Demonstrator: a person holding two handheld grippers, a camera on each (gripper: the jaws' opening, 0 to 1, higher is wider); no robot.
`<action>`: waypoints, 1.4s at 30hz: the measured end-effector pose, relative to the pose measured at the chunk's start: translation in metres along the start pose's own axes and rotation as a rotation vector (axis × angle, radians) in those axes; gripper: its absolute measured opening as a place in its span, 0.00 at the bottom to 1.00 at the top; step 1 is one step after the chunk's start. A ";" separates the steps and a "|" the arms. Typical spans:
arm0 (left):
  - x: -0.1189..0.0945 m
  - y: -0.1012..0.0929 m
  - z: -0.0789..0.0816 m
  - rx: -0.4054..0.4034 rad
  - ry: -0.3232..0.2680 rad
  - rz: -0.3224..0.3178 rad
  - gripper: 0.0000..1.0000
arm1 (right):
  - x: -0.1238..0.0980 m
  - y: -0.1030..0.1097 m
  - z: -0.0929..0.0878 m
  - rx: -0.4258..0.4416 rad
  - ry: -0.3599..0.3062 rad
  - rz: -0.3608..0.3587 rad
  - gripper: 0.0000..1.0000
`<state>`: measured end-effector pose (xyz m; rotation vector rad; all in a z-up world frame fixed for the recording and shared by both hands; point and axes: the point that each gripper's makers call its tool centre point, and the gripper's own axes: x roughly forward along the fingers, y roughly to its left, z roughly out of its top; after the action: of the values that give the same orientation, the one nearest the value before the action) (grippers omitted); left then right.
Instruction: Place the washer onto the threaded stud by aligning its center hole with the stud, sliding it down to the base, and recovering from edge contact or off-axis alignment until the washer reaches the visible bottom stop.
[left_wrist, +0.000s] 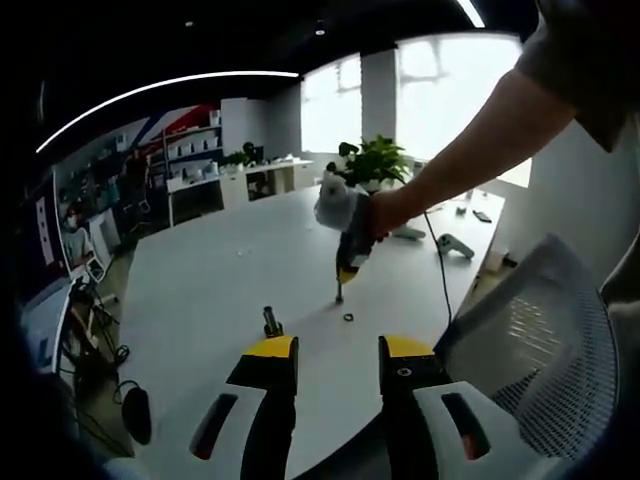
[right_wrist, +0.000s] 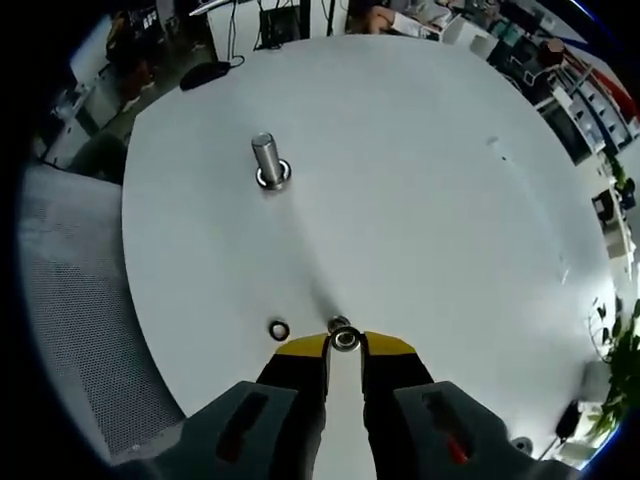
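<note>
Pinching a washer (right_wrist: 344, 338) between their tips, the right tongs (right_wrist: 344, 343) hold it low against the white surface (right_wrist: 420, 180); the pick-up looks done and the carry to the stud is the step in hand. Just beside the tips, at about nine o'clock in the right gripper view, a second washer (right_wrist: 279, 329) lies flat and loose. Well apart, toward eleven o'clock, the threaded stud (right_wrist: 267, 158) stands upright on its round base, with what may be a ring already seated at its foot. My count: two washers for certain, one stud, two pairs of tongs.

In the left gripper view the left tongs (left_wrist: 337, 352) are spread and carry nothing, hovering near the surface's edge; the stud (left_wrist: 270, 320) sits at eleven o'clock from them.

Next, I judge, the held washer must be lifted, levelled over the stud's top, and its hole centred before lowering.
</note>
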<state>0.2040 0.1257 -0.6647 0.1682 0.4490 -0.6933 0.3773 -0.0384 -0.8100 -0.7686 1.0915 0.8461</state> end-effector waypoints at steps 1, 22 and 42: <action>0.000 0.000 0.000 0.000 0.000 0.003 0.30 | 0.002 -0.003 0.000 0.000 0.002 0.002 0.14; 0.001 0.005 -0.003 0.005 0.020 0.028 0.30 | 0.034 0.001 -0.019 0.014 0.055 0.038 0.14; 0.001 0.005 -0.005 0.009 0.034 0.035 0.30 | 0.040 -0.005 -0.017 0.058 0.047 0.042 0.20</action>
<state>0.2067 0.1306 -0.6700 0.1964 0.4743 -0.6593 0.3831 -0.0476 -0.8530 -0.7222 1.1723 0.8313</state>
